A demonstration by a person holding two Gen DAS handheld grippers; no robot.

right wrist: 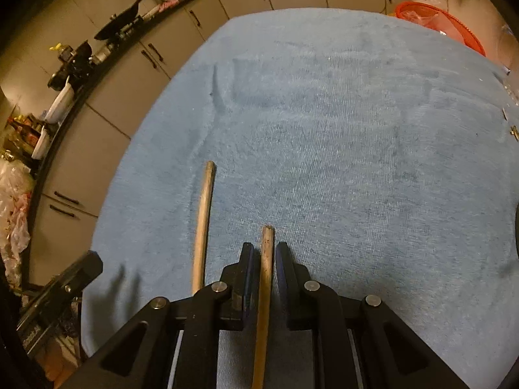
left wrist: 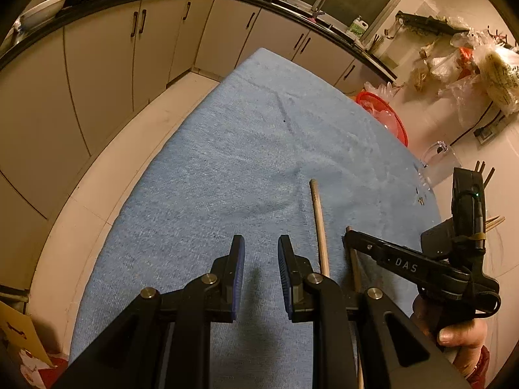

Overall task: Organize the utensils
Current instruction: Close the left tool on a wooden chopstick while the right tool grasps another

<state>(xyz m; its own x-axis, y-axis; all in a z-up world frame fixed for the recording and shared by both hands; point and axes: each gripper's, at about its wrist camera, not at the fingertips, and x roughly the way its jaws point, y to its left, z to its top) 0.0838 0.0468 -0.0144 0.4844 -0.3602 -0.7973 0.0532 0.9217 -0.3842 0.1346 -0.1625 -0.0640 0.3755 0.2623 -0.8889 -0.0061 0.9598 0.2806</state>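
left wrist view: we look down along our left gripper (left wrist: 261, 243) onto a desk covered with a blue towel (left wrist: 227, 162). its jaws stand narrow with nothing between them, only towel showing in the gap. just to the right of it a pale wooden chopstick (left wrist: 319, 227) lies flat on the towel, pointing away from us. further right our right gripper (left wrist: 352, 238) reaches in from the side, held by a hand (left wrist: 460, 334), with a second chopstick (left wrist: 354, 262) at its tip.

right wrist view: the right gripper (right wrist: 264, 253) points steeply down, and the second chopstick (right wrist: 266, 275) runs lengthwise between its jaws, which are drawn in narrow on either side of it. we cannot tell for sure whether the pads press on the wood or merely flank it, nor whether the stick is lifted or lying on the towel. the first chopstick (right wrist: 203, 220) lies near and roughly parallel on the left, apart from the jaws. the left gripper (right wrist: 81, 269) shows at the lower left edge.

a clear container (left wrist: 441, 162) sits off the desk's far right edge with a red basin (left wrist: 386, 113) beyond it; more chopstick ends poke up near there.

risks, as we judge them: the stick lies along the jaws and not across them, so a loose hold could let it slide out forward or swing down when raised. the soft towel could snag its tip. the two grippers are close, so either could nudge the loose chopstick and roll it away.
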